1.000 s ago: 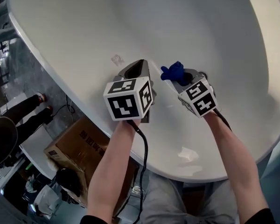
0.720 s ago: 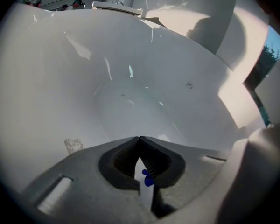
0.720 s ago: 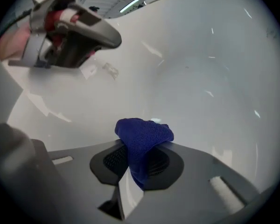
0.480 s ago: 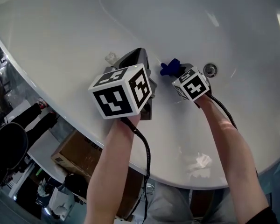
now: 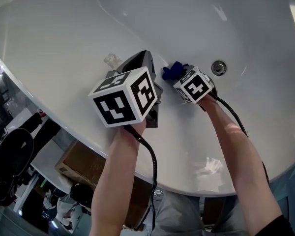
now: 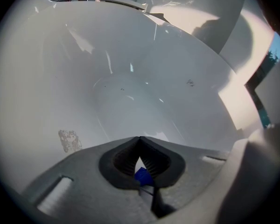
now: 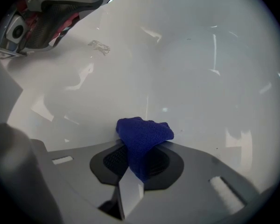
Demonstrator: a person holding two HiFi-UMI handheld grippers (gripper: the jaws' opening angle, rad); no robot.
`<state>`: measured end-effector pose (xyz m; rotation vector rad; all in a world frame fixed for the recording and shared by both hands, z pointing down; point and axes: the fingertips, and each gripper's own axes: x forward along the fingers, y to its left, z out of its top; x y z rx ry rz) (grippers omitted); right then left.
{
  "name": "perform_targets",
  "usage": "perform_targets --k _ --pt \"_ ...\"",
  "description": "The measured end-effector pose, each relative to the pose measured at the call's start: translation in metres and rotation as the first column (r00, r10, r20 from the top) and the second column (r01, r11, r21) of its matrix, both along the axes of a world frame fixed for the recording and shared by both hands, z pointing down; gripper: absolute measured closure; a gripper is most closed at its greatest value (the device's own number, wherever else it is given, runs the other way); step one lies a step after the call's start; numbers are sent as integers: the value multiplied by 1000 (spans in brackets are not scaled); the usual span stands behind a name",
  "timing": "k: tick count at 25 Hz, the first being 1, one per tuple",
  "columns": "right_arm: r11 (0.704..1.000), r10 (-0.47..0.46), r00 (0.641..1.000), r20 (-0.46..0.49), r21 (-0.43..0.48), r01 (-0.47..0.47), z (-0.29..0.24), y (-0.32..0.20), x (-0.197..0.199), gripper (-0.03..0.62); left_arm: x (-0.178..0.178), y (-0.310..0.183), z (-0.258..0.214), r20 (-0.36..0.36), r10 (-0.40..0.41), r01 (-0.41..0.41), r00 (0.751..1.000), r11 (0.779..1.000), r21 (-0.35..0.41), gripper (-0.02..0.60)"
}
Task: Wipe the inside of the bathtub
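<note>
Bathtub wall [image 5: 64, 38] seemingly touched by the blue cloth [image 7: 142, 132] pinched in the right gripper [image 7: 142, 147]; left gripper [image 6: 140, 143] has jaws closed, empty.

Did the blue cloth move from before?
Yes. The blue cloth, held in the right gripper, has slid a little left, away from the drain.

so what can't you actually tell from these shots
- Head view: the right claw and its cube hide whether the blue cloth touches the bathtub wall.
- Left gripper view: the blue speck in the shut left claw's opening is too small to name.
- Right gripper view: the pale patch on the wall is too blurred to identify.
</note>
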<state>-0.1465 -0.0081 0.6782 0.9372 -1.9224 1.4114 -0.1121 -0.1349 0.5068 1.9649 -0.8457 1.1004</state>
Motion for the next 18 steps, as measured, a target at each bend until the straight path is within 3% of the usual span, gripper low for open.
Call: perform_targets --k 9,15,18 --pt "998 -56 997 53 -11 56 -23 13 -26 528 -4 0 -13 -5 -11 11 1000 1000 12 578" --pt "993 -119 989 87 12 118 -56 19 -40 526 -12 9 -36 66 36 -39 997 998 44 578" --pt "990 -140 986 96 19 138 -74 23 -42 528 -11 14 -49 45 14 -16 999 999 35 578"
